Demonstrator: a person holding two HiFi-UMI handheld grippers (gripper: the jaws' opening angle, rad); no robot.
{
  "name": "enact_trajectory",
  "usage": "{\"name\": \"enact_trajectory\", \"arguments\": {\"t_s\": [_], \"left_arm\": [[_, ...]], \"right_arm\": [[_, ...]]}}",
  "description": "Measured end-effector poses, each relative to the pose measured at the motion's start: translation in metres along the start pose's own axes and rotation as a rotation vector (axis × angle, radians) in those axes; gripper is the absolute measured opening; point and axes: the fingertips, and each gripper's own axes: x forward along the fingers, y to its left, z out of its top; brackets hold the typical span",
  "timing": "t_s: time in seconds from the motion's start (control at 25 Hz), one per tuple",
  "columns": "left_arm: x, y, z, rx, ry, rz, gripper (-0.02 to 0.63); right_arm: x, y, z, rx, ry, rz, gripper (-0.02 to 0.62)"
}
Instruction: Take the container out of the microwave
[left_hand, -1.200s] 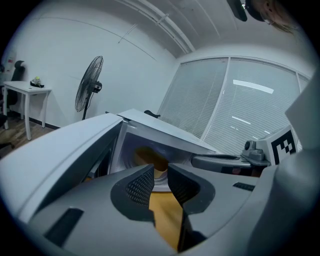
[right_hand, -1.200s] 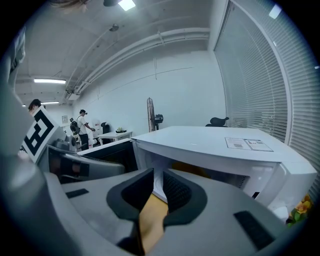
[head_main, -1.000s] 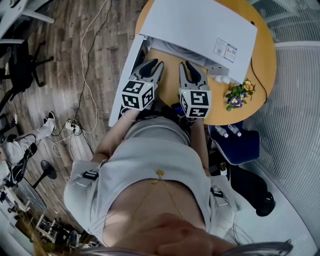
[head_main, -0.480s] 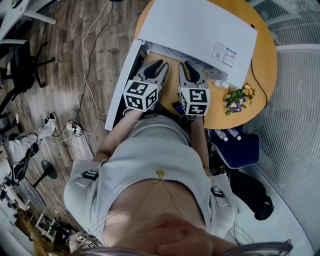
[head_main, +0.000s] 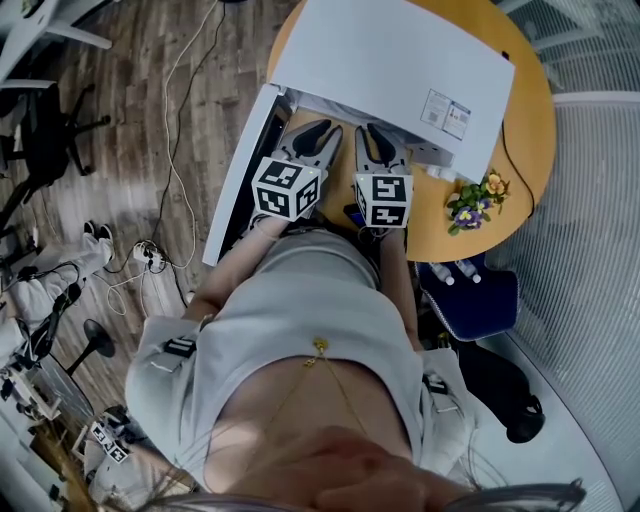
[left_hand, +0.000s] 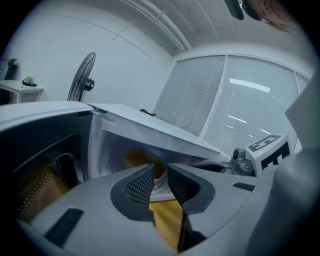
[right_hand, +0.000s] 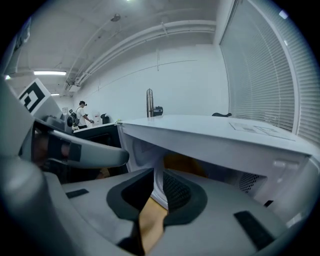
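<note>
As the left gripper (head_main: 316, 130) and right gripper (head_main: 376, 131) hung empty, jaws slightly apart, before the open microwave (head_main: 390, 60), the container (left_hand: 160, 185) looked light, stiff and probably slippery; its rim seemed the safest hold.

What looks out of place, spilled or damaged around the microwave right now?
Nothing stands out. The microwave sits flat on the table, its door swung open, no spill visible. Left gripper and right gripper are open and empty at the opening.
</note>
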Motion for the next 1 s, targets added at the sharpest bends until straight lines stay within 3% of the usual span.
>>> {"name": "enact_trajectory", "arguments": {"t_s": [1.0], "left_arm": [[0.020,0.009,-0.016,-0.006,0.050,0.006,0.086]], "right_arm": [[0.037,-0.012,-0.022,-0.077,0.093,-0.005,0.067]]}}
